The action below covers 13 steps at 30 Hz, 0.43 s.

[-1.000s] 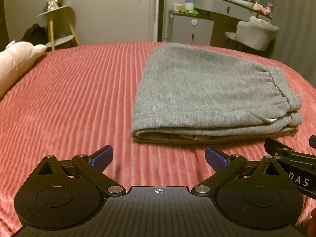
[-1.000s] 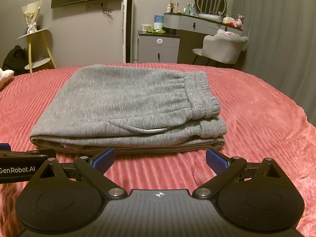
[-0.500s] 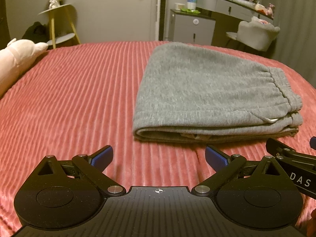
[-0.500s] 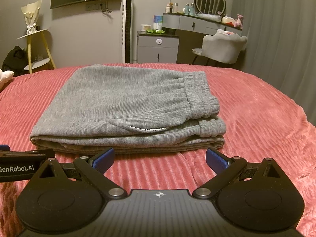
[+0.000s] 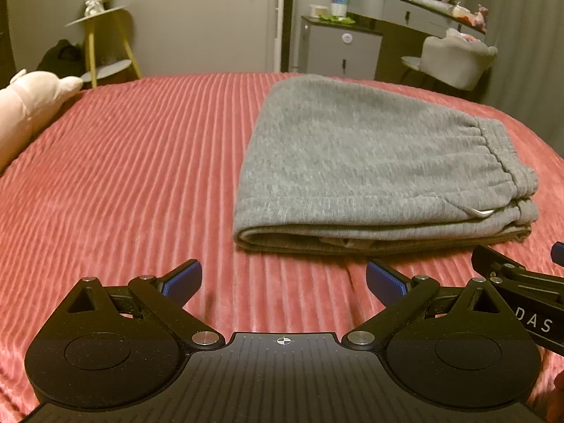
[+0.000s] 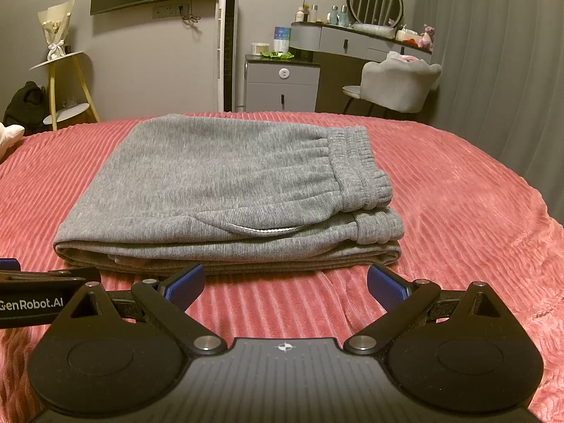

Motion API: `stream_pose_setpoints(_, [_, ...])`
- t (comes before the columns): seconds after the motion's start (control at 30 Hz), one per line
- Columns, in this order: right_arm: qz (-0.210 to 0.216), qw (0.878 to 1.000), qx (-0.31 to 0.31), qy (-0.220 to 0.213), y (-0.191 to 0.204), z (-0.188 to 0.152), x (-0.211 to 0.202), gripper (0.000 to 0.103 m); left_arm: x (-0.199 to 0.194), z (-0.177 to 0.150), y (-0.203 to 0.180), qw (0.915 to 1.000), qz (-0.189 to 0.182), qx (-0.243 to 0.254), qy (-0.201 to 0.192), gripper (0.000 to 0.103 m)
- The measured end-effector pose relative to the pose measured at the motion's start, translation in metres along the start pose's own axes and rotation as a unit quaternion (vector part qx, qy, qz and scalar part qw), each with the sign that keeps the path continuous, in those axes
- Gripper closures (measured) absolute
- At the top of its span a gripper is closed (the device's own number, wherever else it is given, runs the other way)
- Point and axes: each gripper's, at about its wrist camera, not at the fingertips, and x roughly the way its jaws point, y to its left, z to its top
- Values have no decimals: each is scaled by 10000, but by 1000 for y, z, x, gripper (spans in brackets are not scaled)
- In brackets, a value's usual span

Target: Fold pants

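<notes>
Your pants [image 6: 225,183] look folded already: one compact grey stack, several layers visible along the near edge, waistband lying on the right side, sitting centre frame in the right wrist view and right of centre in the left wrist view, flat on the red ribbed bed [image 5: 123,183]. My read is the task is basically done; at most a small squaring of the lower layers that stick out at the stack's lower right corner, otherwise nothing left.

Your left gripper [image 5: 283,280] is spread wide, nothing between its blue pads, bottom of frame, just short of the stack. Your right gripper [image 6: 285,280] is the same: wide, empty, not touching the cloth.

Count: one pair of pants, two grippers, one bed, one pink plush toy [image 5: 31,102] at the left edge
</notes>
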Motion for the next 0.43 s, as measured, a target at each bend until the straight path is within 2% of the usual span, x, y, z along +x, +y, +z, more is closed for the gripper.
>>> stream_pose_setpoints(0.43, [-6, 10000, 3, -3, 0, 0, 0, 4, -3, -2, 3, 9999, -47, -82, -138, 1])
